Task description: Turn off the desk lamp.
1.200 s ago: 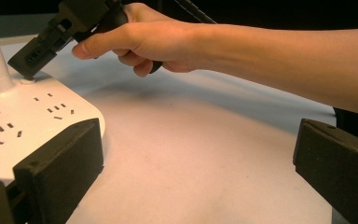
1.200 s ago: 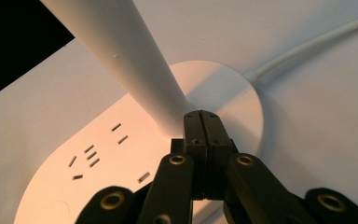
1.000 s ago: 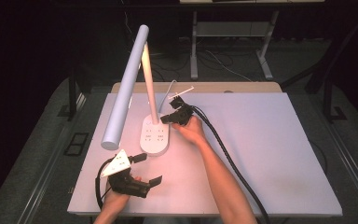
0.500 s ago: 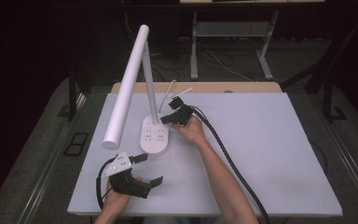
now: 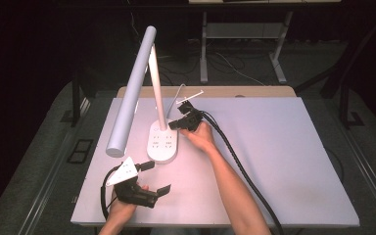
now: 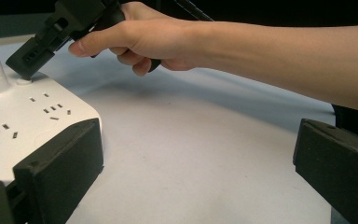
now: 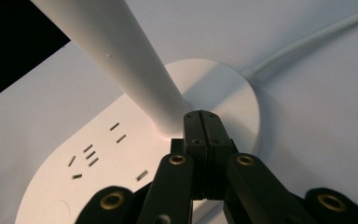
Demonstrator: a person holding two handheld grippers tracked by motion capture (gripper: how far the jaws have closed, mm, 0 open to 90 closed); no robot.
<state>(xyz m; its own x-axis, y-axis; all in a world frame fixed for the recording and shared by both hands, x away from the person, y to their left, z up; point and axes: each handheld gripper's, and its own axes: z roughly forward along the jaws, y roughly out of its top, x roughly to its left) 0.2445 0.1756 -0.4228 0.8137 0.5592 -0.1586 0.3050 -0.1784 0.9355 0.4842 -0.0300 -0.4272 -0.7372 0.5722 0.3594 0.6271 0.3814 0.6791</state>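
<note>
Jaws of right hand-held gripper (image 7: 200,122) pressed together (touching lamp base (image 7: 223,88)).

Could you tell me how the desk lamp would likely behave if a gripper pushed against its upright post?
The lamp would probably resist sliding: its wide flat base sits flush on the table. Pushed high, it may tip toward the long head, which overhangs one side. The smooth white post looks rigid but slippery for the right gripper, whose shut jaws rest at its foot.

Lamp head (image 5: 131,93) over table's left edge.
</note>
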